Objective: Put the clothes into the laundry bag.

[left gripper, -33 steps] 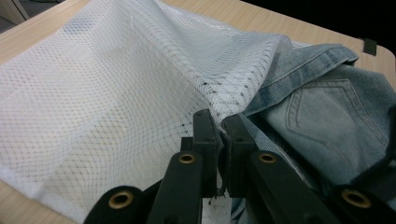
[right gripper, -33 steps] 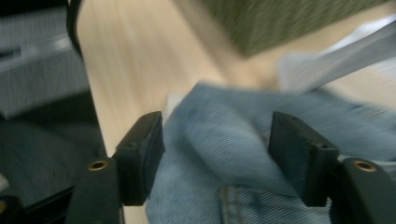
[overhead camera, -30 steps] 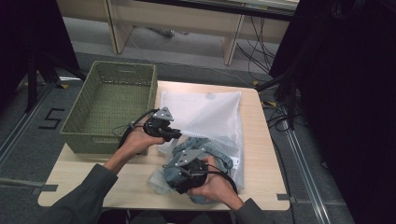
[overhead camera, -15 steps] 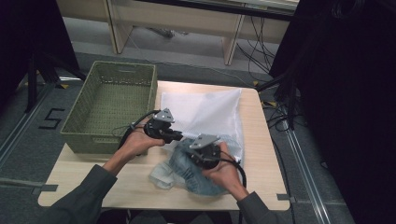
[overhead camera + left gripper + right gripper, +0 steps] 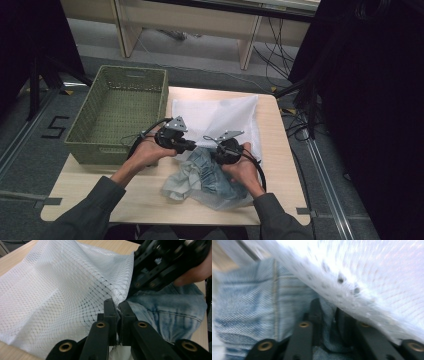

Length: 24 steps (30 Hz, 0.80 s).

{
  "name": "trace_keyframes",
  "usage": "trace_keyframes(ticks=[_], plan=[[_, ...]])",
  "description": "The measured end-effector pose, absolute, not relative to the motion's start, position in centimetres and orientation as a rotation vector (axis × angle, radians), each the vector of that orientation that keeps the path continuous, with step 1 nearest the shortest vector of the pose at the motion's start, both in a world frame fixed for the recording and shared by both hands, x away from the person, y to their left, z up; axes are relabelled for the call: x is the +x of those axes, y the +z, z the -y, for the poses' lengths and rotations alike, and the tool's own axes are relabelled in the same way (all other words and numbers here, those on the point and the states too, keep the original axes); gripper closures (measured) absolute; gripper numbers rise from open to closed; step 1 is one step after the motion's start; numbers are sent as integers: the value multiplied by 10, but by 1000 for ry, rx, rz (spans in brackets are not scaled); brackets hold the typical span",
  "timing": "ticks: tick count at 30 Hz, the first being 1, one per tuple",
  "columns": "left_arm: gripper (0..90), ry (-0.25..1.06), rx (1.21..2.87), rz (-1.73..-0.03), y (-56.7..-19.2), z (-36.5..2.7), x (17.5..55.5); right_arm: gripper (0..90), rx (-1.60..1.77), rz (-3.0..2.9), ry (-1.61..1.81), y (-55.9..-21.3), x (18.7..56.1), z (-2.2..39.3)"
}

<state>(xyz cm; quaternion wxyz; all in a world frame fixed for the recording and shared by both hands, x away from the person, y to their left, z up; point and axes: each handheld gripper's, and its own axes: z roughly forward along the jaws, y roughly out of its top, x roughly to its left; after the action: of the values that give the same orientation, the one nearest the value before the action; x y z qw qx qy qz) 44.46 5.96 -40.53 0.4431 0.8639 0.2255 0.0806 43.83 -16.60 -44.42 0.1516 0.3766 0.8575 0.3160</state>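
I read the work in hand as loading the denim garment (image 5: 210, 175) into the white mesh bag (image 5: 220, 117).

Left to right, starting at the green basket (image 5: 120, 115): it stands at the table's (image 5: 100, 195) left edge, and I see nothing inside it.

Left gripper (image 5: 192, 147): position unchanged against the earlier high views. In the left gripper view its jaws are pinched together on the bag's hem (image 5: 119, 305), and the mesh rises from that pinch as a lifted flap. I judge that this holds the mouth open.

Right gripper (image 5: 220, 150): a second ago it sits low over the denim near the front edge; now it is up beside the left gripper, at the bag mouth. Its jaws have just been reopening after a close. The right gripper view is blurred, but it shows denim (image 5: 257, 315) lying between the narrowly parted jaws, under the mesh edge (image 5: 367, 285); I cannot tell whether the pads press on it.

Meaning for the task: the leading part of the garment has been carried to the opening, so insertion is under way, not complete.

Orientation: the garment is crumpled, its bulk trailing toward the front edge. Its long axis runs roughly front to back, with the leading end pointing into the bag mouth. The bag lies flat, extending away from me.
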Motion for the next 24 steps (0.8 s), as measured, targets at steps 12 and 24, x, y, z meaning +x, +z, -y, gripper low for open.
trace_keyframes(ticks=[12,24], plan=[[855,208,2132,-572,-404,-62,446,448,832,-2484,1149,-401,381,161],[855,203,2137,-569,-405,-62,447,377,663,-2655,968,-440,346,129]])
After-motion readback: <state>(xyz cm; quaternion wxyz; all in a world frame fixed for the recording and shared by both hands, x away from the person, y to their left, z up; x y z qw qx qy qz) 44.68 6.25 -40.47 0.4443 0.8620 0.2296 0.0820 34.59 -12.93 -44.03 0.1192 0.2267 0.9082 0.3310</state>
